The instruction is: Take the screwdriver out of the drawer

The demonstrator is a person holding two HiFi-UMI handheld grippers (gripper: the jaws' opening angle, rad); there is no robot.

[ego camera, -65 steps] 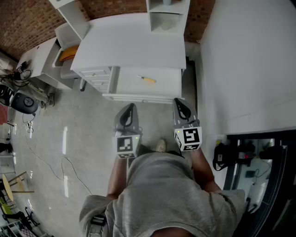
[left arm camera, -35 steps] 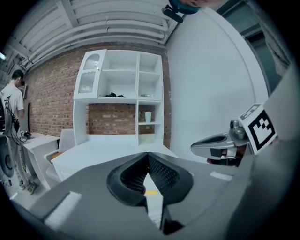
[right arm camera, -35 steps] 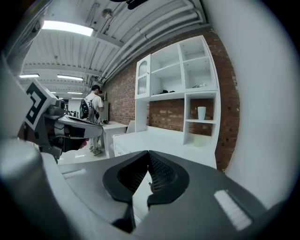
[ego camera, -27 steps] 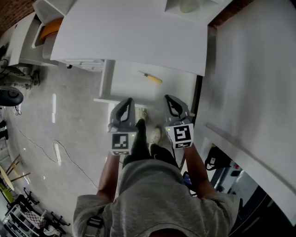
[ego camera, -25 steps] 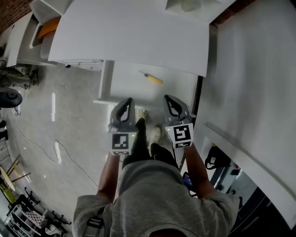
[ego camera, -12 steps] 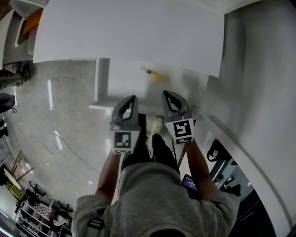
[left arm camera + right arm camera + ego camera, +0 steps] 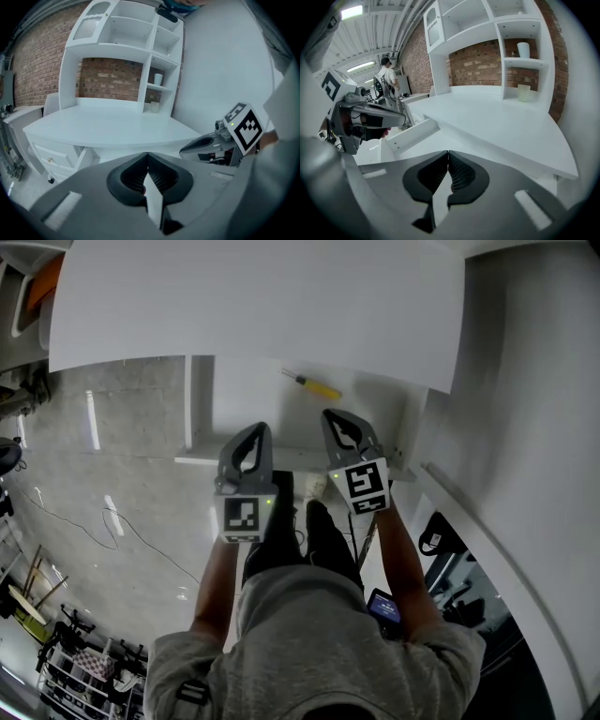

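A person stands at a white desk [image 7: 253, 306], holding 2 grippers over the front edge of its open drawer [image 7: 200, 409]. The left gripper [image 7: 253, 432] and right gripper [image 7: 336, 420] each have jaws clenched together, grasping nothing. The yellow-handled screwdriver [image 7: 316, 385] lies inside the drawer, just beyond the right gripper, untouched.

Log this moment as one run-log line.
left gripper: shut, empty | right gripper: shut, empty | screwdriver: lying in open drawer, untouched | step: grasp not yet done
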